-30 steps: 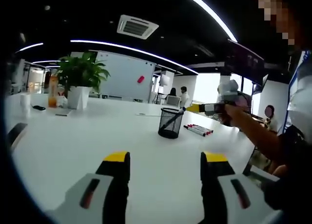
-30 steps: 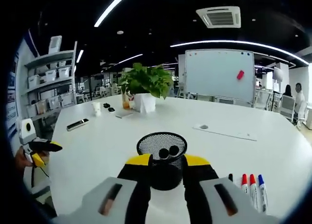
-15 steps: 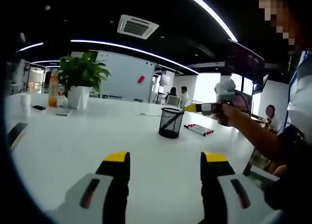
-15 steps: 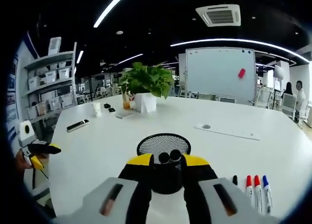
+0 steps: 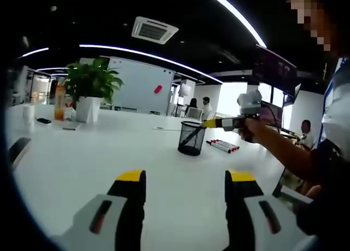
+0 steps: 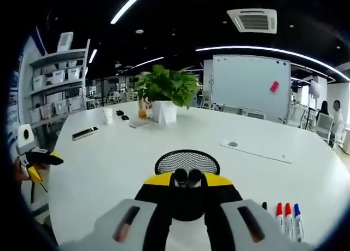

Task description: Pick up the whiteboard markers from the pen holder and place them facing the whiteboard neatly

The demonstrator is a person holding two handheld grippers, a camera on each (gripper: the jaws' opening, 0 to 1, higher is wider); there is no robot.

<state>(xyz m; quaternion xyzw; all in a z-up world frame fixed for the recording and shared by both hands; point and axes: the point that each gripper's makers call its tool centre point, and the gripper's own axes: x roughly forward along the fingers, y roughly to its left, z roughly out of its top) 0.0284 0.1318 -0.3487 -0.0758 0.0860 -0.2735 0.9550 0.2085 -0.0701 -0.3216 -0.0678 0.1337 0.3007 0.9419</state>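
The left tongs (image 5: 185, 181) hang spread over the white bench (image 5: 82, 152), holding nothing. Further right, the black mesh pen holder (image 6: 187, 166) stands on the bench. The right tongs (image 6: 183, 181) pinch two markers (image 6: 187, 177) sticking out of it. Three markers (image 6: 287, 217) lie just right of it.
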